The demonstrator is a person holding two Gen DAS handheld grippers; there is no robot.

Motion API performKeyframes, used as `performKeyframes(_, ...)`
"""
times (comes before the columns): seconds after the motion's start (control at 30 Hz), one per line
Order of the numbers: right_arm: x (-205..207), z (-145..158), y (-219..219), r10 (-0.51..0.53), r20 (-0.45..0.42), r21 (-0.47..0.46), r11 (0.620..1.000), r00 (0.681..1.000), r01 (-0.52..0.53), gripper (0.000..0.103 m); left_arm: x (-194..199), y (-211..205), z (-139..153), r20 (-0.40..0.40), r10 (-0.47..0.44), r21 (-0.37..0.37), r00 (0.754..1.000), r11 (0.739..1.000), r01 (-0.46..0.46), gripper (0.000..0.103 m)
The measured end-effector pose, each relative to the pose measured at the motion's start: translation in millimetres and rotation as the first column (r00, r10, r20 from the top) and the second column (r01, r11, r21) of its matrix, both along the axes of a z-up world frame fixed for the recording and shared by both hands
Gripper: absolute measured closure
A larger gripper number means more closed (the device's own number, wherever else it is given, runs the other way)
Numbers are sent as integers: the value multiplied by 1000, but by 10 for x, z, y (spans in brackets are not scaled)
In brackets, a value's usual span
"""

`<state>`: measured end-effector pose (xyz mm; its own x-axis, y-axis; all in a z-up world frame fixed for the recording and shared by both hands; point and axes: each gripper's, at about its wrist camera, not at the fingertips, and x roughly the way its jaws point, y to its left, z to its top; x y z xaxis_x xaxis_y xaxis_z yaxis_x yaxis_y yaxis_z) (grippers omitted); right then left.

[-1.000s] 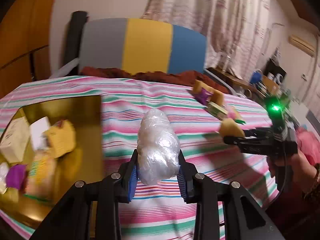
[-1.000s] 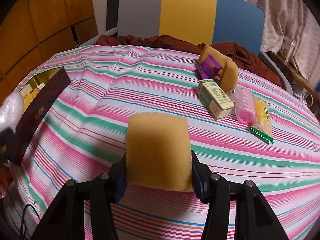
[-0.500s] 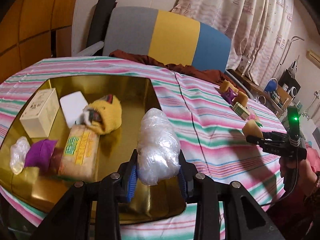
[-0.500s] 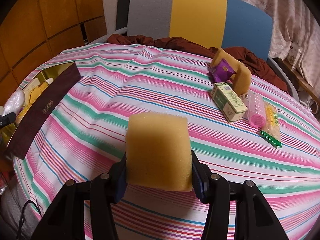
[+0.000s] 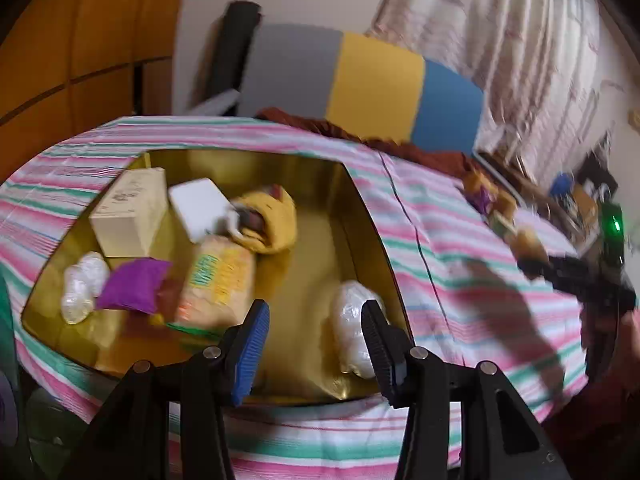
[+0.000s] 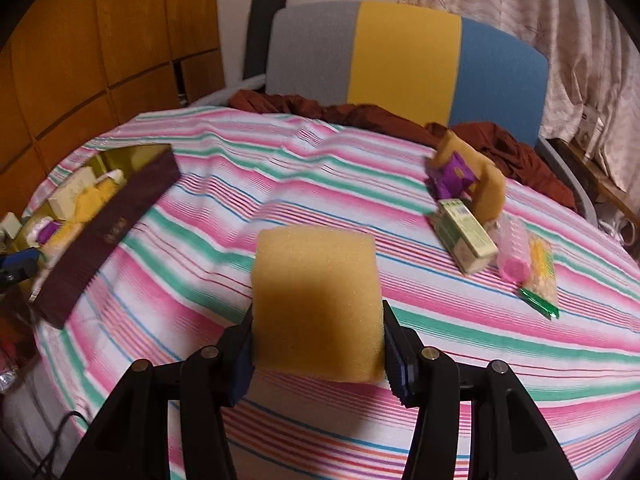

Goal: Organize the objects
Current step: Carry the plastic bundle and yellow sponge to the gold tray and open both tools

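Plastic-wrapped bundle [image 5: 352, 328] lies released in the gold box [image 5: 360, 216]; left hand-held gripper [image 5: 314, 346], jaws just opened, hangs above. Right hand-held gripper [image 6: 316, 354] clenches a sponge [image 6: 316, 304].

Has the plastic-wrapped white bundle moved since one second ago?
Yes. The plastic-wrapped bundle has left the left gripper, whose jaws have just opened, and now lies inside the gold box at its near right corner.
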<state>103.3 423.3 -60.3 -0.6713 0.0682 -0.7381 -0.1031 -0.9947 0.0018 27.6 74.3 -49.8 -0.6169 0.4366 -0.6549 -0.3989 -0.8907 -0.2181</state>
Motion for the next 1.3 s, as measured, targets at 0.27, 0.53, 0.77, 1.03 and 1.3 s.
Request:
performKeyframes(0.27, -158, 237, -740, 144, -55, -110, 983, 988, -149, 49, -98, -237, 101, -34, 165, 22, 986, 986, -164, 55)
performKeyframes(0.53, -466, 459, -1684, 294, -106, -219, 925, 950, -310, 48, -187, -604, 161, -33, 300, 56, 953, 953, -298, 54)
performKeyframes(0.77, -674, 381, -2244, 323, -90, -324, 885, 942, -334, 48, -243, -833, 244, -46, 361, 85, 931, 930, -356, 54)
performKeyframes(1.03, -1064, 149, -2401, 206, -2, -252, 947, 979, -200, 47, -252, -903, 292, -32, 379, 112, 925, 921, -374, 54)
performKeyframes(1.3, -1050, 210, -2258, 117, -21, -248, 961, 993, -118, 16, -234, -867, 299, -33, 371, 113, 928, 924, -366, 54)
